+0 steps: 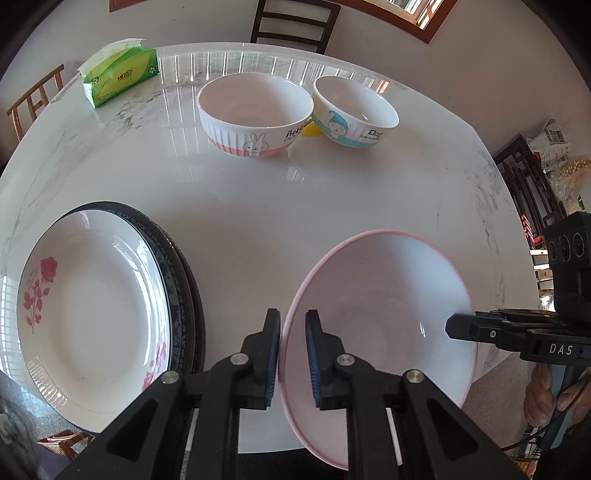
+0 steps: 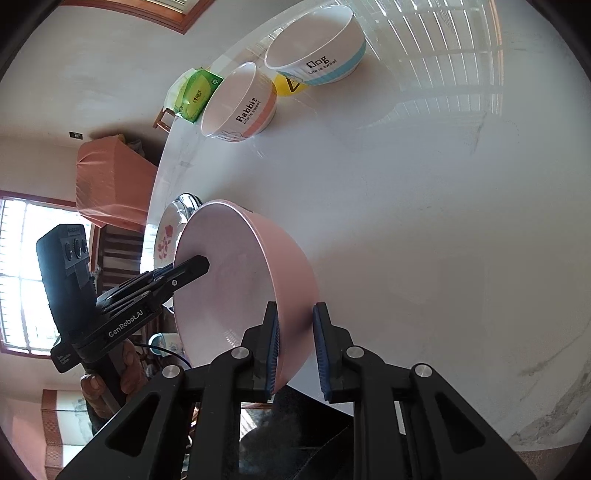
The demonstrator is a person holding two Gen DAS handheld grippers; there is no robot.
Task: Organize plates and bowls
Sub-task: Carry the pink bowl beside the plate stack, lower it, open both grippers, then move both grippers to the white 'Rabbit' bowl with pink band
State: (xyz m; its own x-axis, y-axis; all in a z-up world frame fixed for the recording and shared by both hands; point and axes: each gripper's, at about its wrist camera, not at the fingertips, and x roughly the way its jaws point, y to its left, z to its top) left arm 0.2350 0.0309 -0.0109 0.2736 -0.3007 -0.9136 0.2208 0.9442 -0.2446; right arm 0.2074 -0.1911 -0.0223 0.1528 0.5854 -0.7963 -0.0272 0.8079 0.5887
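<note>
Pink bowl (image 1: 380, 325): lower right of the left wrist view, at the near edge of the table (image 1: 258, 206), tilted with its white inside facing the camera; whether its base touches the tabletop cannot be told. Left gripper (image 1: 293, 354): bottom centre of that view, jaws nearly together and pinching the bowl's left rim, one blue pad (image 1: 312, 354) inside the bowl and the other outside. Right gripper (image 2: 295, 350): bottom centre of the right wrist view, jaws pinching the opposite wall of the same bowl, left pad inside, right pad outside. Stack of plates (image 1: 92, 295): lower left of the left wrist view, a white plate with red roses on top of a dark-rimmed plate, well apart from the pink bowl. Rabbit bowl (image 1: 255, 114): upper centre, upright, pink band at its foot. Dog bowl (image 1: 354, 110): just right of it, upright, blue band. Yellow object (image 1: 310, 130): partly hidden between those two bowls. Green tissue pack (image 1: 118, 72): upper left, near the far table edge. Chair (image 1: 295, 22): top centre, beyond the table
</note>
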